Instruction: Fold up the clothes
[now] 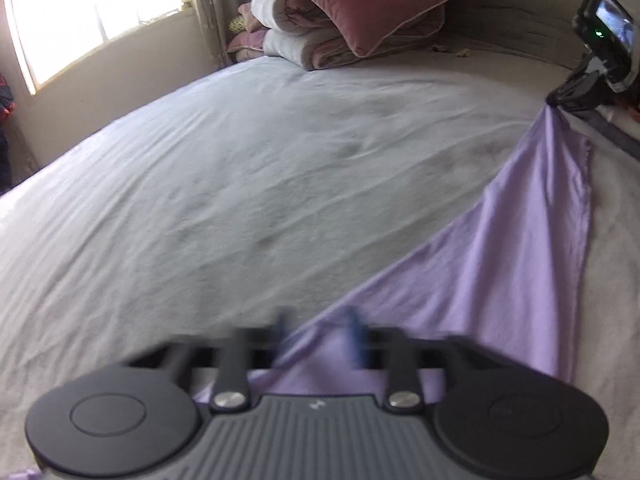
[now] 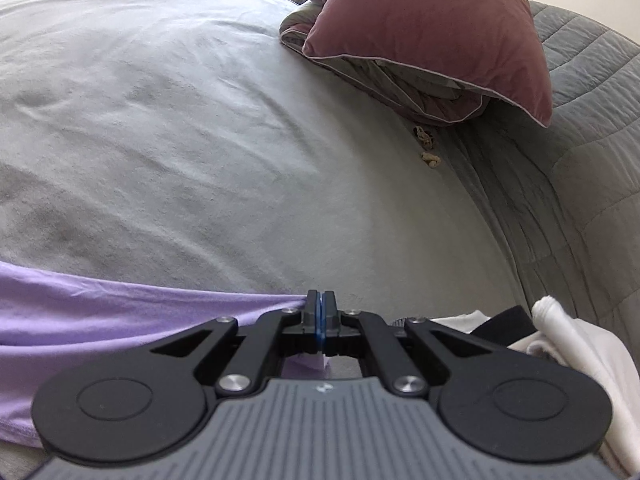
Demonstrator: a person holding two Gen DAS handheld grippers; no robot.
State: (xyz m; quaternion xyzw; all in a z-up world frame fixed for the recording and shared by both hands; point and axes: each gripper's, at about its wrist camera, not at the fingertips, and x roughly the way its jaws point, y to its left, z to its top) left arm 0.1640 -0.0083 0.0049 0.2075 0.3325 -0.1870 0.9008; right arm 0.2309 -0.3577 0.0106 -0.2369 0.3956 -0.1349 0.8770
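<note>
A lilac garment (image 1: pixel 520 248) is stretched in the air above the bed between the two grippers. In the left wrist view my left gripper (image 1: pixel 320 326) is blurred; its blue-padded fingers (image 1: pixel 357 330) stand apart, with the garment's edge running between them. My right gripper (image 1: pixel 554 106) shows at the far right, pinching the garment's other corner. In the right wrist view the right gripper (image 2: pixel 320 308) is shut on the lilac garment (image 2: pixel 120 312), which trails off to the left and hangs below the jaws.
A wide, pale, wrinkled bedsheet (image 1: pixel 240 184) lies beneath. A maroon pillow (image 2: pixel 432 32) on rolled duvets (image 1: pixel 288 36) sits at the head end. A grey quilted headboard (image 2: pixel 592 128) runs along the right. White folded cloth (image 2: pixel 568 336) lies beside the right gripper. A bright window (image 1: pixel 88 12) is at the left.
</note>
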